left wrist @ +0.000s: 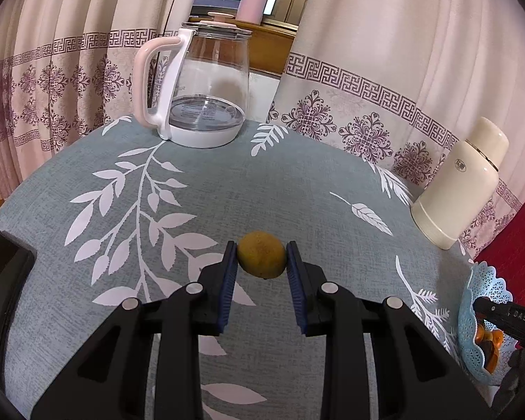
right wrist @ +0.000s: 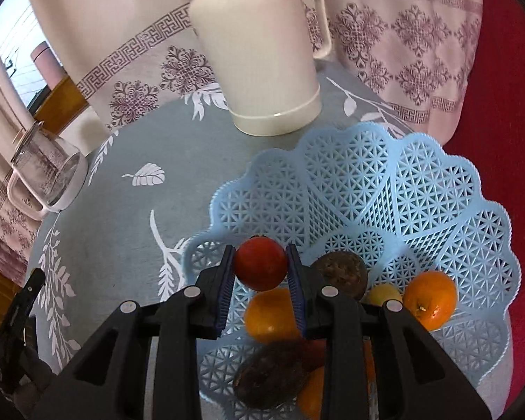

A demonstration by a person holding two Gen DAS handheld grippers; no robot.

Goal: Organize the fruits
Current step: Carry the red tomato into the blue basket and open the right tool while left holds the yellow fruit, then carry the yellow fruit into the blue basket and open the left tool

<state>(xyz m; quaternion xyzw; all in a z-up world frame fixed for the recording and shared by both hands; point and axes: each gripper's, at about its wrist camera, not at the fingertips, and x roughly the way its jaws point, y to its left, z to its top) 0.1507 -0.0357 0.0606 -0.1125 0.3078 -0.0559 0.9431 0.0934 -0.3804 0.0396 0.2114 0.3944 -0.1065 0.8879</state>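
Note:
In the left wrist view my left gripper (left wrist: 261,260) is shut on a small yellow-brown fruit (left wrist: 261,258), held between its blue pads just above the grey-green leaf-print tablecloth (left wrist: 297,189). In the right wrist view my right gripper (right wrist: 260,267) is shut on a red round fruit (right wrist: 260,263), held over the light blue lattice basket (right wrist: 420,189). The basket holds oranges (right wrist: 429,299), brown fruits (right wrist: 343,274) and a yellow fruit (right wrist: 383,294). The basket also shows at the right edge of the left wrist view (left wrist: 472,318).
A glass kettle with a pink-white handle (left wrist: 199,84) stands at the table's far edge. A cream thermos jug (left wrist: 462,182) stands at the right, just behind the basket (right wrist: 262,45). Patterned curtains hang behind. A black object (left wrist: 3,266) lies at the left.

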